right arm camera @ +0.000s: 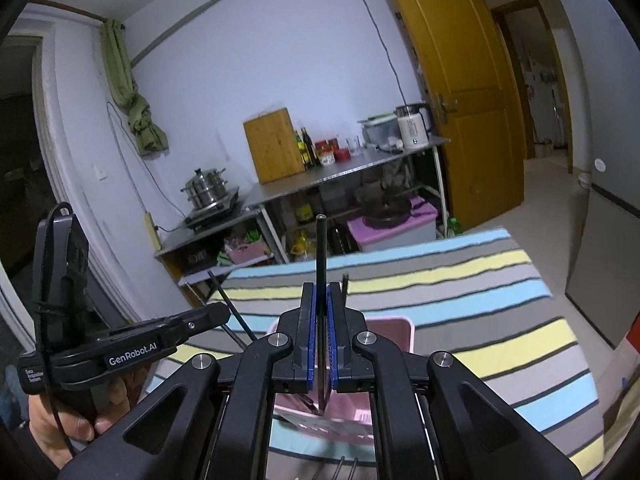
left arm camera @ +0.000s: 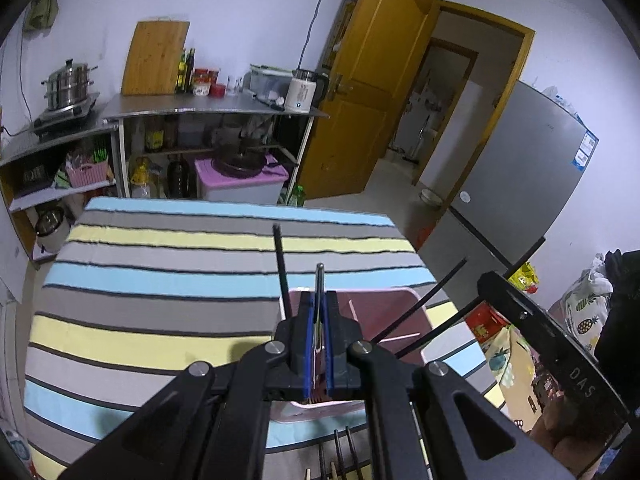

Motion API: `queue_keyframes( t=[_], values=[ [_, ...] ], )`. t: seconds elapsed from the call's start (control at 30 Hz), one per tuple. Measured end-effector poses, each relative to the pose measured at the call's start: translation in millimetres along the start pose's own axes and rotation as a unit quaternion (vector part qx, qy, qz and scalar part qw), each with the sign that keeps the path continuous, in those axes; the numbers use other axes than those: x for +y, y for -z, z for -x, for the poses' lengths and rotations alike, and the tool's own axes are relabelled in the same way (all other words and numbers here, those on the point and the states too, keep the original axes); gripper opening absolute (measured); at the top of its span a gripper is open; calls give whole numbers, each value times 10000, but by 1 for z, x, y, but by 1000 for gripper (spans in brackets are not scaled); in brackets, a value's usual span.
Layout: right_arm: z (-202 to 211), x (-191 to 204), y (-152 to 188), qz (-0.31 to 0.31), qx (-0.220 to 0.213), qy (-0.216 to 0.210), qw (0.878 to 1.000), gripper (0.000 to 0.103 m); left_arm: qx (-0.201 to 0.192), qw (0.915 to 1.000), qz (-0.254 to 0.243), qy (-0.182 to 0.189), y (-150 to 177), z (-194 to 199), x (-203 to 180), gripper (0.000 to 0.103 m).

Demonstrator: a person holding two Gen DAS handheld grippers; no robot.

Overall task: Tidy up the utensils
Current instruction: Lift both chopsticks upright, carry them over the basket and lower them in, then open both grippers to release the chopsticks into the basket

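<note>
My left gripper is shut on a slim silver metal utensil handle that points up, held over a pink plastic basket on the striped tablecloth. Several black chopsticks stand leaning in the basket. My right gripper is shut on a black chopstick, upright, its lower end inside the same pink basket. The left gripper's body shows at the left of the right wrist view, the right gripper's body at the right of the left wrist view.
The table carries a striped blue, yellow and grey cloth. Behind it stands a steel kitchen shelf with a cutting board, bottles and a kettle. A yellow door and a grey fridge are to the right. More chopstick ends show at the bottom edge.
</note>
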State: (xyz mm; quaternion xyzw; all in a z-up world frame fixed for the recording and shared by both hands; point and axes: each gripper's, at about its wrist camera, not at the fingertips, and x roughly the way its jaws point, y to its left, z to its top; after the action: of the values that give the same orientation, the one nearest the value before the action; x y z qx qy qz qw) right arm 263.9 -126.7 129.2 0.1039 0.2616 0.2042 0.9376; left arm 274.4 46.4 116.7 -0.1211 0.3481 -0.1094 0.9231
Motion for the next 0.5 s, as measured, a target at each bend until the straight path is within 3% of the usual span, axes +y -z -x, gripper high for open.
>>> queue_keyframes(
  t=[0.5],
  values=[
    [-26,-8,26,51,490,16,9988,5,292,9995,-11,-106,23,-27,9,6]
  ],
)
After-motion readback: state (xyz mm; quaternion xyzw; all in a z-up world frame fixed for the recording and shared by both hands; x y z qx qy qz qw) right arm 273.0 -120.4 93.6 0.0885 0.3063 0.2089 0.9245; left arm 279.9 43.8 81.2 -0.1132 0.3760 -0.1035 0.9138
